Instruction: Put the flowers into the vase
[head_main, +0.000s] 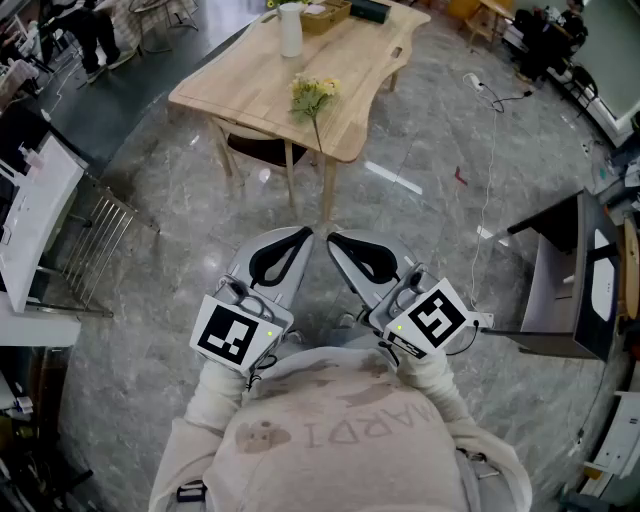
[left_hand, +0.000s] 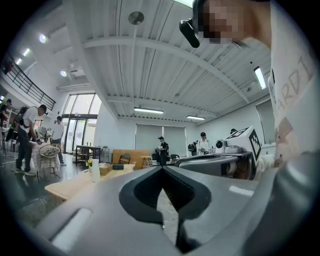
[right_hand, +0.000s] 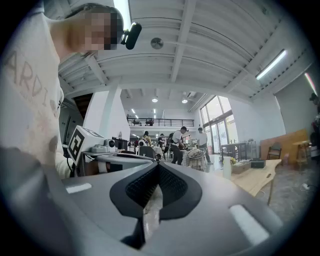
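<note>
Grey stone floor (head_main: 150, 330) is seen beneath the left claw (head_main: 305, 234) and right claw (head_main: 333, 238). Both are held shut on nothing, tips close together. Well ahead of them the flowers (head_main: 312, 95) lie near the table (head_main: 250, 95) edge, stem towards the claws. The vase (head_main: 290, 30) stands farther beyond. The flowers are judged light, soft and easily crushed, so the thin stem is best gripped below the blooms.

**Head view:** from my head, steeply downward over my chest; left gripper (head_main: 303, 234) and right gripper (head_main: 334, 238) lie close below, the table (head_main: 250, 85) farther ahead.
**Left gripper view:** low along its jaws, tilted up toward the ceiling (left_hand: 150, 60); table distant at left.
**Right gripper view:** likewise; table distant at right.

All three share table and vase (head_main: 290, 30). Each gripper view catches the other gripper.
</note>
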